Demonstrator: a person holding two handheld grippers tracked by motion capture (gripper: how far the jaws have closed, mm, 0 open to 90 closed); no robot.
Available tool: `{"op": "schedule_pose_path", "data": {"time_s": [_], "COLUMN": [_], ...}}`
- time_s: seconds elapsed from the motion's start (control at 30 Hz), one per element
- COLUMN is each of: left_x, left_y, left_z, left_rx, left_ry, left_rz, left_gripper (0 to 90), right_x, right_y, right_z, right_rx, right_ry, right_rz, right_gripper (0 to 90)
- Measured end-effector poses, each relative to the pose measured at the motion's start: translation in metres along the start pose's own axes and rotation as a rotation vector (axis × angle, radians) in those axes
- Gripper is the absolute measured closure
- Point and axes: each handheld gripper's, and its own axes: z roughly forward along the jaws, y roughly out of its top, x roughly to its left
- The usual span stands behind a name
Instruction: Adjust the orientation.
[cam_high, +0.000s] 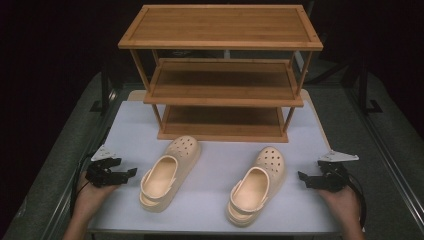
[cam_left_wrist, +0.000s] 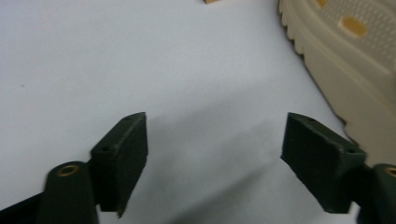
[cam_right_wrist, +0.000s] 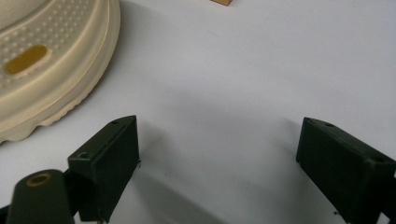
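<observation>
white table (cam_high: 210, 150) (two clogs (cam_high: 167, 172)), grippers agape.

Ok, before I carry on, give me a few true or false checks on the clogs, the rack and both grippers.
1. Both clogs sit on the white tabletop, in front of the wooden rack. True.
2. One clog is already on the bottom shelf. False: all three shelves are bare.
3. The left gripper is open, holding nothing. True.
4. The right gripper is shut on a clog. False: it is open, apart from the clog.
5. The clogs' toes point toward the rack. True.
</observation>
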Motion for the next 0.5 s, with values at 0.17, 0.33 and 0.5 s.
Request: {"op": "schedule_pose_path", "data": {"time_s": [0.17,0.33,0.5], "left_x": [-0.001,-0.002,-0.002], "left_y": [-0.004,-0.005,-0.005], "left_z": [0.012,0.014,0.014], "left_rx": [0.011,0.002,0.002], "left_ry": [0.0,0.008,0.008], "left_rz": [0.024,0.04,0.038], "left_gripper": [10.0,6.5,6.5], "right_x": [0.001,0.007,0.016], "right_y": [0.0,0.001,0.004], "right_z": [-0.001,-0.006,-0.025], "right_rx": [-0.001,-0.005,-0.089], "right_ry": [-0.003,-0.006,0.039], "right_rz": [-0.001,-0.029,-0.018], "right_gripper": [13.1,19.5,40.7]}}
